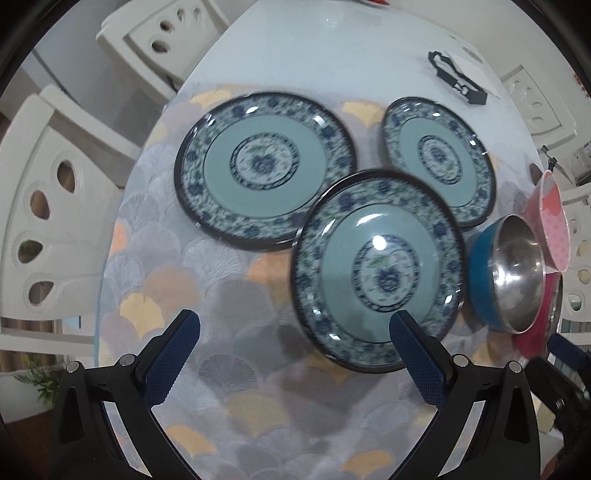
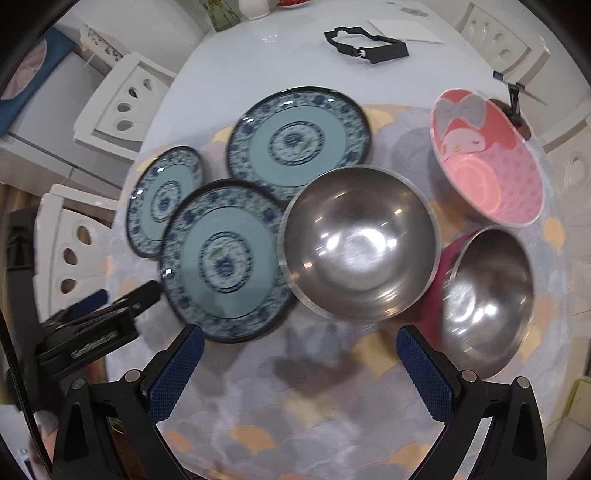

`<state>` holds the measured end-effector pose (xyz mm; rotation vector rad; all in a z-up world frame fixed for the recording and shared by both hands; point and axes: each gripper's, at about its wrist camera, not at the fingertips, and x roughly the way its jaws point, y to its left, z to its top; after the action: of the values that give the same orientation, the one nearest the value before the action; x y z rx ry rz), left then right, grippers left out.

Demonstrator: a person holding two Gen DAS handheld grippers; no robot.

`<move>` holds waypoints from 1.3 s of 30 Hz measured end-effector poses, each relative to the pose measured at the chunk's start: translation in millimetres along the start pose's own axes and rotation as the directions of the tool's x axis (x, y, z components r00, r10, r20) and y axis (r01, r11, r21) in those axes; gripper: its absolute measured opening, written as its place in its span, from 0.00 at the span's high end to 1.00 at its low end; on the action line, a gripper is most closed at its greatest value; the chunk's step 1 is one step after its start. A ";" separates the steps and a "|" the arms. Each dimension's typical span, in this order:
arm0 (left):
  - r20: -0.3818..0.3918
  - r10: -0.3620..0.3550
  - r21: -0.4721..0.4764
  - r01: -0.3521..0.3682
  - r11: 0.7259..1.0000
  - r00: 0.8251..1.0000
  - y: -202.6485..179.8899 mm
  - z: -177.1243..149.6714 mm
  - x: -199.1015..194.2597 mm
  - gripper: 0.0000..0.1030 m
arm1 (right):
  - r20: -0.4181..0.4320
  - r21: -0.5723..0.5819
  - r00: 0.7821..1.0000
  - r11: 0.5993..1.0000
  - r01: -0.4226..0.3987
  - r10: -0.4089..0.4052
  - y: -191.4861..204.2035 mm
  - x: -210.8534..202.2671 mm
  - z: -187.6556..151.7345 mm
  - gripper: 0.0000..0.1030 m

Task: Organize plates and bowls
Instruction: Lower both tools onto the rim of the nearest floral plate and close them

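Note:
Three blue floral plates lie on the table. In the left wrist view the near plate (image 1: pixel 376 269) overlaps the left plate (image 1: pixel 264 170), and a smaller plate (image 1: pixel 439 158) sits behind. My left gripper (image 1: pixel 295 328) is open and empty just in front of the near plate. In the right wrist view a blue-sided steel bowl (image 2: pixel 360 243), a red-sided steel bowl (image 2: pixel 487 299) and a pink cartoon bowl (image 2: pixel 487 155) stand right of the plates (image 2: pixel 225 258). My right gripper (image 2: pixel 301 343) is open and empty before the steel bowls. The left gripper (image 2: pixel 92 325) shows at the left.
The table carries a fan-patterned cloth (image 1: pixel 221 295). A black frame-like object (image 2: pixel 369 44) and white paper (image 2: pixel 402 29) lie at the far side. White chairs (image 1: pixel 48 221) stand around the table.

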<state>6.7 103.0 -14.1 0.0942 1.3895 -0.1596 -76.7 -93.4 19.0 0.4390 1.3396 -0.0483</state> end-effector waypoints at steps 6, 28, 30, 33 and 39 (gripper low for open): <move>-0.022 -0.021 0.040 0.022 0.999 1.000 7.2 -7.1 26.5 0.01 | 0.071 0.053 0.997 0.998 -0.015 0.011 8.5 25.7 -26.5 0.00; 0.073 -0.070 0.093 0.063 0.994 0.995 3.7 -20.7 70.1 0.00 | 0.229 0.055 0.959 0.986 0.158 -0.167 -7.6 102.3 -35.3 0.00; 0.089 -0.070 0.091 0.062 0.994 0.994 1.6 -20.7 69.9 0.00 | 0.247 0.063 0.953 0.984 0.164 -0.175 -7.4 101.7 -37.5 0.00; 0.087 -0.070 0.104 0.061 0.993 0.994 3.9 -16.6 70.2 0.00 | 0.213 0.037 0.961 0.984 0.174 -0.178 -6.0 102.4 -32.9 0.00; 0.149 -0.139 0.151 0.116 0.982 0.979 -12.9 -13.0 54.5 0.45 | 0.222 -0.044 0.966 0.988 0.148 -0.135 0.2 96.2 -24.1 0.26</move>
<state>1.2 89.3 -69.8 0.1076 1.2238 -0.3663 -75.8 -64.5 -75.9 0.2771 1.1502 -0.1698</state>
